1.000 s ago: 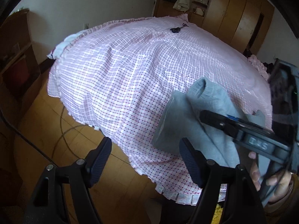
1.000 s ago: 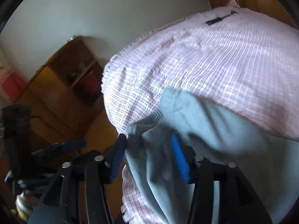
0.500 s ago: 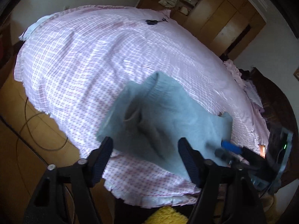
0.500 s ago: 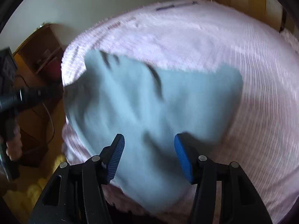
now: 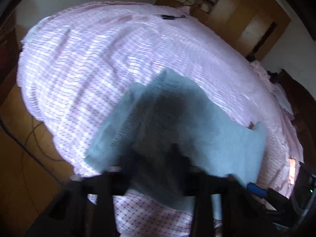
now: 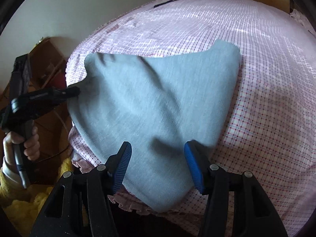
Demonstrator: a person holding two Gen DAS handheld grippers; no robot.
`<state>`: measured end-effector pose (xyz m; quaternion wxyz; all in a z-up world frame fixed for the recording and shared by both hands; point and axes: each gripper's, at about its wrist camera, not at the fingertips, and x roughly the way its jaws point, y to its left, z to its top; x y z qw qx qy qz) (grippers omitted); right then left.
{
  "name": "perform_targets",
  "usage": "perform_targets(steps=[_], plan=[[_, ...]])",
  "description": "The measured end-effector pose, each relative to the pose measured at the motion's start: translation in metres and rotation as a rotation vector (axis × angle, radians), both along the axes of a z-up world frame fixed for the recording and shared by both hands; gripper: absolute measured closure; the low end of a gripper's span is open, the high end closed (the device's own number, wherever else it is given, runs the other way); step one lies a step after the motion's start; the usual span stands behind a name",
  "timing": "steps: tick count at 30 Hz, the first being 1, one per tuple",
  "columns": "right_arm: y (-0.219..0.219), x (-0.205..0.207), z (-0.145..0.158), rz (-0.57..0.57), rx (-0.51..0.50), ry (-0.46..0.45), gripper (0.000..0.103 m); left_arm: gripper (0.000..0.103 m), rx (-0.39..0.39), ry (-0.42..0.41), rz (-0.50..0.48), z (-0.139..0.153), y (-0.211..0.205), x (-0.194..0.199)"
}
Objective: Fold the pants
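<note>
Pants: The grey pants lay spread on the bed, near its ruffled edge, directly ahead of both claws; in the left wrist view the same grey cloth filled the space just beyond the blurred fingers.

Right claw: The right claw stood with its blue-padded fingers well apart, the near hem of the pants lying between them and neither pad visibly pressing the cloth. In the left wrist view its blue tip showed at the right of the pants.

Left claw: The left claw reached in from the left of the right claw, its dark tip touching the pants' left edge. Whether it was pinching the cloth or merely resting against it cannot be told; its own camera was too blurred by motion to settle the matter.

Left hand: The left hand gripped the tool's handle, a yellow sleeve below it.

Bed: A pink checked sheet covered the bed; far beyond the claws, near the opposite edge, lay a small dark object, too small to identify.

Room: A wooden wardrobe stood beyond the bed's far side, and a wooden floor showed to the left of the left claw.
</note>
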<state>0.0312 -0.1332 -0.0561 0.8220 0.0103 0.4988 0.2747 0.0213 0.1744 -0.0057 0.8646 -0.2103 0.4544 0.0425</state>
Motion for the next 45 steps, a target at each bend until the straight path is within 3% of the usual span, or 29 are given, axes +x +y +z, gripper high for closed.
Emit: perform_targets(steps=[3, 6, 9, 13, 19, 28, 36, 38, 40, 43, 45], plan=[[-0.003, 0.001, 0.001, -0.001, 0.027, 0.007, 0.054, 0.088, -0.091, -0.05, 0.042, 0.01, 0.017, -0.014], [-0.003, 0.0, -0.003, 0.004, 0.014, 0.016, 0.054, 0.088, -0.091, -0.061, 0.079, 0.012, 0.028, -0.02], [0.002, 0.002, -0.008, 0.004, 0.009, 0.032, 0.054, 0.085, -0.109, -0.019, 0.068, -0.002, 0.032, -0.019], [0.004, 0.004, -0.013, -0.002, 0.003, 0.051, 0.054, 0.06, -0.122, -0.035, 0.096, -0.011, 0.035, -0.024], [0.013, 0.005, -0.014, 0.0, -0.014, 0.05, 0.054, 0.047, -0.142, -0.025, 0.152, -0.023, 0.044, -0.024], [0.011, 0.007, -0.014, -0.002, -0.008, 0.053, 0.054, 0.048, -0.093, -0.066, 0.128, -0.027, 0.031, -0.011], [0.013, 0.005, -0.013, 0.001, -0.01, 0.046, 0.054, 0.049, -0.061, -0.051, 0.149, -0.034, 0.024, -0.009], [0.013, 0.003, -0.009, -0.002, -0.008, 0.028, 0.054, 0.071, -0.053, -0.045, 0.119, -0.033, 0.019, -0.004], [0.013, 0.001, -0.004, 0.004, -0.003, 0.004, 0.054, 0.082, -0.04, -0.044, 0.094, -0.022, 0.013, -0.003], [0.017, -0.005, 0.005, 0.027, 0.007, -0.041, 0.054, 0.085, 0.026, -0.133, 0.046, 0.015, 0.003, -0.009], [0.021, -0.008, 0.008, 0.048, 0.008, -0.054, 0.054, 0.085, 0.03, -0.178, 0.029, 0.032, 0.003, -0.012]])
